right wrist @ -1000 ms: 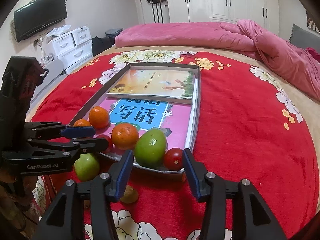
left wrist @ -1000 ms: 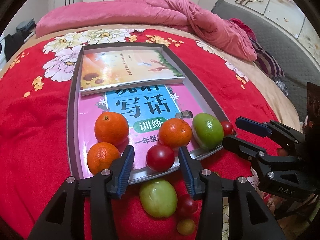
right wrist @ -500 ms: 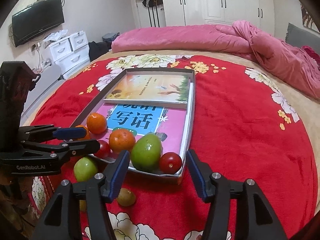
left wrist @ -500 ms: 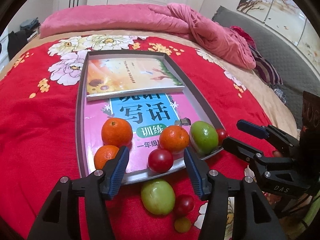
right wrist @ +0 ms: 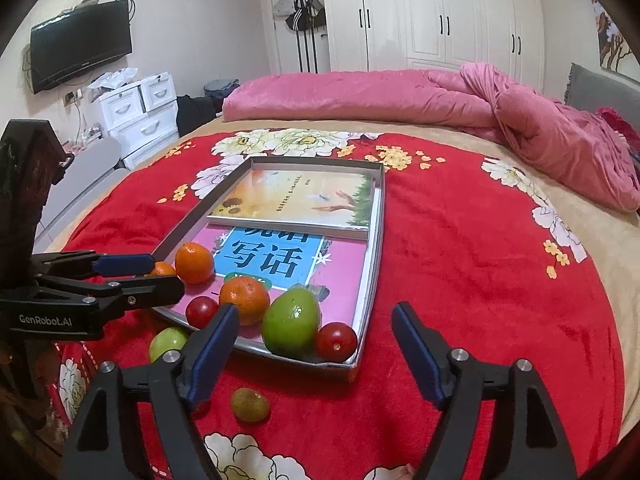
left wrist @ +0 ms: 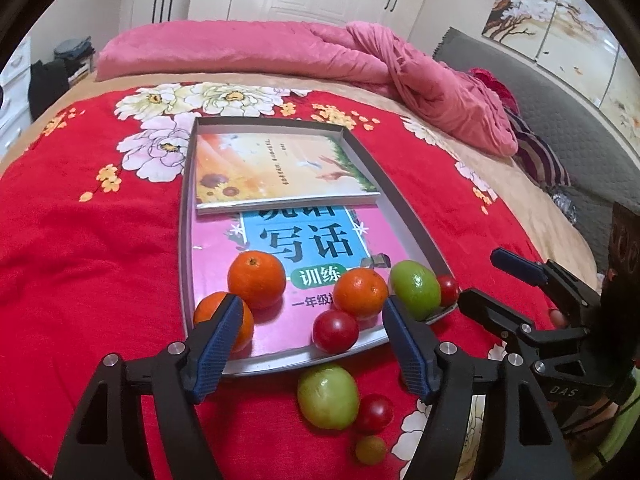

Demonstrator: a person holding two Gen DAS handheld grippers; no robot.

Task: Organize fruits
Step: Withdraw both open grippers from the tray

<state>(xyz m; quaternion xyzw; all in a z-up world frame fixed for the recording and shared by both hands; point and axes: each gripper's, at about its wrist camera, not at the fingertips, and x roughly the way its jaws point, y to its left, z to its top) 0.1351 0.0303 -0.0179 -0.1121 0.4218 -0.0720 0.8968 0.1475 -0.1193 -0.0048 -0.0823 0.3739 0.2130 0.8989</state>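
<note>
Left wrist view. The left gripper [left wrist: 312,344] is shown with jaws wider than a second ago and still opening; nothing is pressed between its blue pads, although a small red tomato [left wrist: 335,331] and part of the shallow grey metal tray [left wrist: 185,248] are framed by them. The tray has receded slightly in the frame. Three oranges, one partly covered by the left pad [left wrist: 218,344], and a green round fruit [left wrist: 415,290] are seen in the tray on a pink book. A further tomato at the far corner is half hidden behind the green fruit.

Right wrist view. The right gripper [right wrist: 316,354] is likewise wider than before, opening and empty. A green fruit [right wrist: 167,342] on the red floral blanket [right wrist: 480,280] is partly masked by the left pad; a small brownish fruit [right wrist: 250,404] lies outside the tray.
</note>
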